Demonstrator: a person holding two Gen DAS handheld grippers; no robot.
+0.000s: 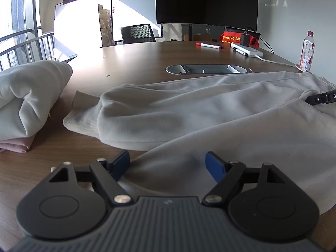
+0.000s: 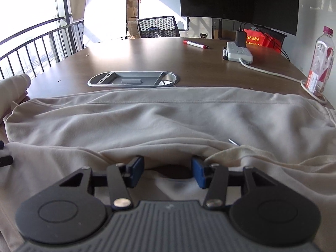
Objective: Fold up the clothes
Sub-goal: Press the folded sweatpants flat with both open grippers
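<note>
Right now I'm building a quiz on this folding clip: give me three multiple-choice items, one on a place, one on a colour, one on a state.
1. Where does the water bottle stand?
A. far right of the table
B. on the chair
C. on the cream garment

2. What colour are the gripper finger pads?
A. red
B. blue
C. green

3. How are the right gripper's jaws?
A. shut on the marker
B. shut on a sleeve
C. open over the garment

Answers:
1 A, it stands on bare table wood at the right edge, beyond the cream garment.
2 B, both pads show blue.
3 C, a wide gap separates the pads, nothing clamped; the left gripper is open too.
</note>
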